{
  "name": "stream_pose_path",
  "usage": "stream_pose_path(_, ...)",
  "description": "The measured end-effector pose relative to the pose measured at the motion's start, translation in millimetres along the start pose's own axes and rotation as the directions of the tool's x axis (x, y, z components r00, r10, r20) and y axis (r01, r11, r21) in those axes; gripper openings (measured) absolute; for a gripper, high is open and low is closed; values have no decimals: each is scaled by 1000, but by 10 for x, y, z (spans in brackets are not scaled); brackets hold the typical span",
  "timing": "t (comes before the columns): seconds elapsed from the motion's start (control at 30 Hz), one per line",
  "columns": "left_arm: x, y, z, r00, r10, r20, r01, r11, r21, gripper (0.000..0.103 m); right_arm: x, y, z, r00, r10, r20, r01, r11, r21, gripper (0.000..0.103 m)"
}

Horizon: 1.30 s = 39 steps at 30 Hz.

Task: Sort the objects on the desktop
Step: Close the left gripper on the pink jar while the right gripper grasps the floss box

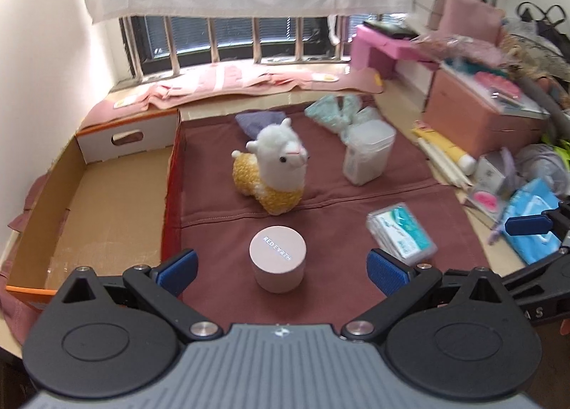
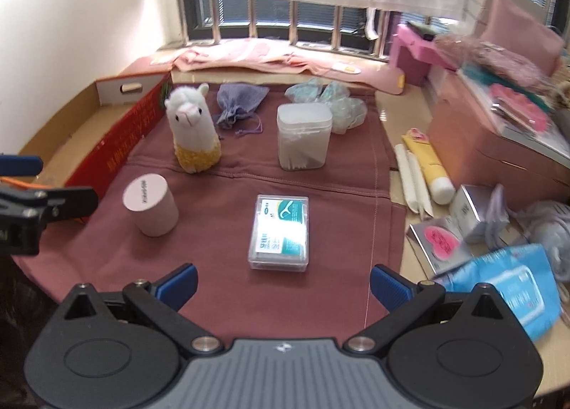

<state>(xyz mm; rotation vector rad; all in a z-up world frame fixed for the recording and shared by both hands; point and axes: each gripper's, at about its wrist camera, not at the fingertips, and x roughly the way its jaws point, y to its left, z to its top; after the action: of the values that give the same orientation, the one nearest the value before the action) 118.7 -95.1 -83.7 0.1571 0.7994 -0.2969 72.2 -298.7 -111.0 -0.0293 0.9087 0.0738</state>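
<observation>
Left gripper (image 1: 281, 268) spread wide, empty, straddling pink jar (image 1: 278, 259) at lower centre. Right gripper (image 2: 283, 284) likewise wide and empty, floss box (image 2: 279, 232) just ahead. Risk: smooth round jar squirting sideways if pinched off-centre, toppling toward alpaca plush (image 1: 272, 168). Cardboard tray (image 1: 89, 195) waiting at left.

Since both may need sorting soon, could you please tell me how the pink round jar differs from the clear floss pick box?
The pink round jar is an opaque cylinder standing upright; the clear floss pick box is a flat, see-through rectangle lying on its back. The jar has a plain pink lid with small lettering; the box has a teal and white label. The jar sits nearer the cardboard tray. Both rest untouched on the maroon cloth.
</observation>
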Motion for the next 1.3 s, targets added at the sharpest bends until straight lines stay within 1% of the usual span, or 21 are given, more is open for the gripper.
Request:
stream_pose_path(0.2, 528, 36, 57, 998, 3, -57, -5, 999, -44, 103, 510, -44, 102, 999, 21, -45, -25, 995, -101, 103)
stream_pose_path(0.27, 671, 31, 62, 997, 11, -78, -14, 999, -42, 103, 666, -32, 139, 998, 19, -59, -27, 991, -131, 103)
stream_pose_path(0.33, 793, 18, 65, 995, 22, -97, -25, 999, -33, 103, 788, -21, 182, 997, 21, -71, -30, 990, -138, 103)
stream_pose_path(0.47, 940, -5, 68, 990, 15, -140, -18, 1000, -23, 103, 925, -17, 255, 996, 32, -84, -41, 993, -113, 103)
stream_pose_path(0.57, 1032, -10, 60, 983, 31, -183, -37, 999, -31, 102, 983, 2, 282, 995, 36, -96, -46, 993, -111, 101)
stream_pose_path(0.63, 1074, 18, 58, 980, 22, -199, -33, 998, -52, 96, 1006, 8, 294, 994, 38, -102, -50, 992, -115, 101)
stream_pose_path(0.7, 1113, 47, 58, 978, 11, -209, -27, 997, -75, 94, 1030, 15, 305, 993, 40, -109, -53, 991, -120, 100)
stream_pose_path(0.8, 1159, 68, 55, 975, 11, -223, -31, 996, -86, 84, 1077, 27, 305, 992, 35, -119, -50, 991, -123, 96)
stream_pose_path(0.93, 1184, 80, 52, 972, 5, -233, -29, 994, -102, 83, 1119, 29, 309, 991, 30, -128, -44, 993, -112, 95)
stream_pose_path(1.1, 1219, 42, 26, 969, 14, -245, -37, 995, -89, 82, 1150, 48, 305, 989, 34, -142, -49, 994, -100, 94)
stream_pose_path(1.23, 1250, 46, 8, 969, 8, -248, -34, 994, -102, 76, 1187, 36, 290, 987, 40, -157, -52, 996, -74, 89)
stream_pose_path(1.3, 1255, 44, 4, 969, 9, -247, -35, 994, -101, 72, 1196, 17, 283, 986, 41, -162, -50, 997, -56, 89)
